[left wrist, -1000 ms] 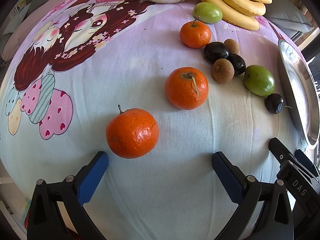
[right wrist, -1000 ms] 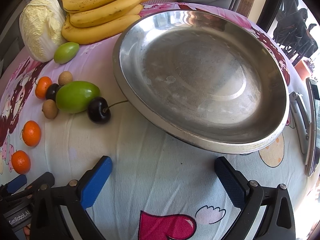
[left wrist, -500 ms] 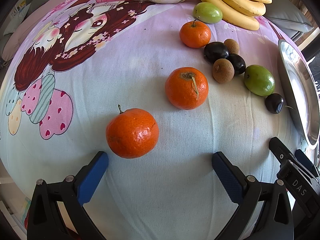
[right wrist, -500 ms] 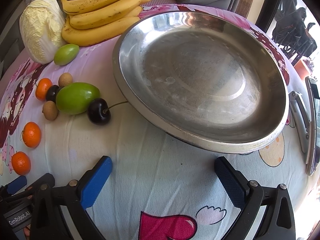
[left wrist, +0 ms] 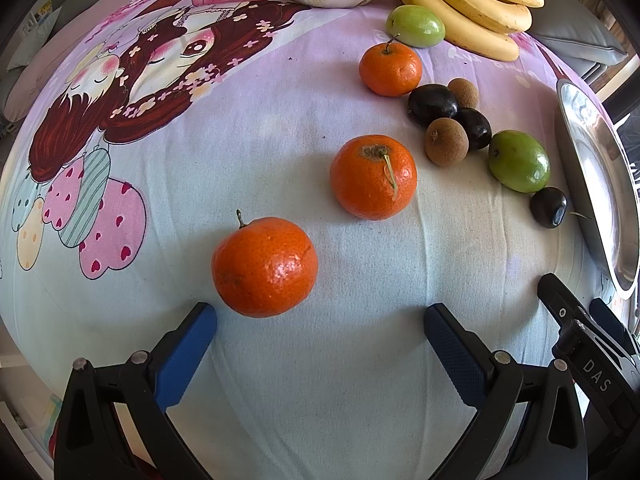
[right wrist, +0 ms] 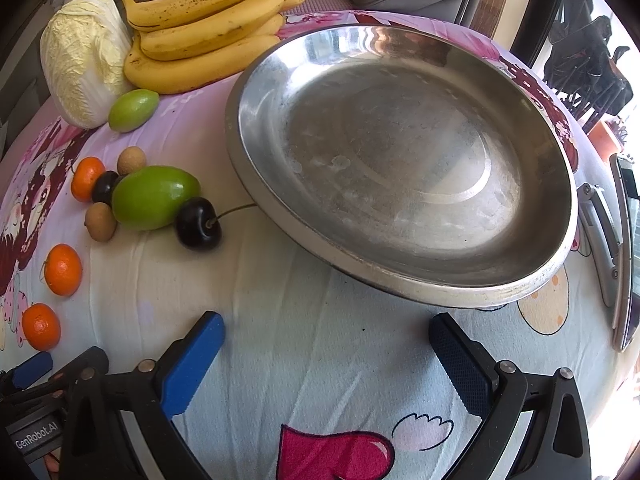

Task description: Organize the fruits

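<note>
Left gripper (left wrist: 320, 316) hangs low over the cartoon-print cloth (left wrist: 248, 152), blue pads (left wrist: 186, 354) spread wide, nothing betw. them. Nearest mandarin (left wrist: 264, 266) sits just beyond the left pad, close to it but whether touching I can't tell. A 2nd mandarin (left wrist: 374, 176) lies further on and to the right, apart from the 1st. A 3rd mandarin (left wrist: 390, 68) is far back, touching a pale green fruit (left wrist: 416, 26) that sits against the banana bunch (left wrist: 472, 8).

Right of the 2nd mandarin there's a tight cluster: two dark plums (left wrist: 432, 104), two brown longans (left wrist: 446, 142), then a big green mango (left wrist: 519, 161) w/ a dark cherry (left wrist: 549, 207) just near of it. Cherry's stem reaches to the rim of the steel plate (left wrist: 592, 168) at the right edge.

Right gripper (right wrist: 326, 338) is also spread wide, holding nothing, hovering over the cloth near the plate's near rim. From this side the plate (right wrist: 516, 292) fills most of the view. Cherry (right wrist: 198, 222) and mango (right wrist: 154, 196) lie left of it. Napa cabbage (right wrist: 82, 56) stands far left beside the bananas (right wrist: 200, 28). A silvery flat object (right wrist: 624, 248) lies right of the plate; can't tell what it is.
</note>
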A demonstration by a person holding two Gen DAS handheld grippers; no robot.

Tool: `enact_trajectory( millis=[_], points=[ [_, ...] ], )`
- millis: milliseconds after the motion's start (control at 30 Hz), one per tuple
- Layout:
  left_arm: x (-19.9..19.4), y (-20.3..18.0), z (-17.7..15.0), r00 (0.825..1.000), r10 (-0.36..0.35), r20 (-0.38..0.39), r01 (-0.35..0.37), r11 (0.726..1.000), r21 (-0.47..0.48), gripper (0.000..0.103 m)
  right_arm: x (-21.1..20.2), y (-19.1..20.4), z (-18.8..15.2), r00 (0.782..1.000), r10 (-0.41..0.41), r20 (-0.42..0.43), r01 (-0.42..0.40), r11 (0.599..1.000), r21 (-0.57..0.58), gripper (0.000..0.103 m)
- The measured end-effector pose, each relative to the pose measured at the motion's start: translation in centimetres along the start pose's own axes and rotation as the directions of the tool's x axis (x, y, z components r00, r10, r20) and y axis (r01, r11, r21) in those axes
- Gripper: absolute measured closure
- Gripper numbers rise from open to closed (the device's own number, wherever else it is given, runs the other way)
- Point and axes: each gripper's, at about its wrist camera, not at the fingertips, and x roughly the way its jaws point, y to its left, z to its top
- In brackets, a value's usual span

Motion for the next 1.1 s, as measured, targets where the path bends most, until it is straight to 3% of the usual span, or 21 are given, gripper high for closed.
enact_trajectory(
  millis=[200, 333, 567, 800, 967, 1100],
  points=[
    [-0.6, 0.6, 0.1, 1.0, -0.025, 0.014, 0.025, 1.0, -0.012, 0.0, -0.2, -0.2, 0.8, 0.999, 0.021, -0.039, -0.021, 1.0, -0.001, 0.0],
    [-1.7, 0.9, 0.2, 0.997, -0.065, 0.041, 0.065, 0.998, -0.001, 0.0, -0.9, -0.7, 0.9, 0.996, 0.086, -0.036, -0.085, 0.996, 0.018, 0.0],
    [-4.0, 2.5, 1.2, 0.989, -0.12, 0.084, 0.12, 0.993, 0.005, 0.0, -3.4, -0.9, 1.3, 0.992, 0.122, 0.023, -0.122, 0.992, 0.025, 0.001],
    [-6.2, 4.5, 2.7, 0.983, -0.134, 0.126, 0.138, 0.99, -0.031, 0.001, -5.7, 0.5, 2.4, 0.988, 0.135, 0.071, -0.132, 0.99, -0.038, 0.001],
    [-6.3, 4.9, 3.0, 0.984, -0.138, 0.112, 0.142, 0.99, -0.026, 0.005, -6.2, 1.5, 3.0, 0.981, 0.186, 0.06, -0.183, 0.982, -0.047, 0.008],
    [-4.9, 3.9, 2.3, 0.988, -0.139, 0.074, 0.143, 0.989, -0.042, 0.02, -6.0, 3.3, 3.4, 0.974, 0.225, 0.037, -0.221, 0.971, -0.089, 0.016]
  ],
)
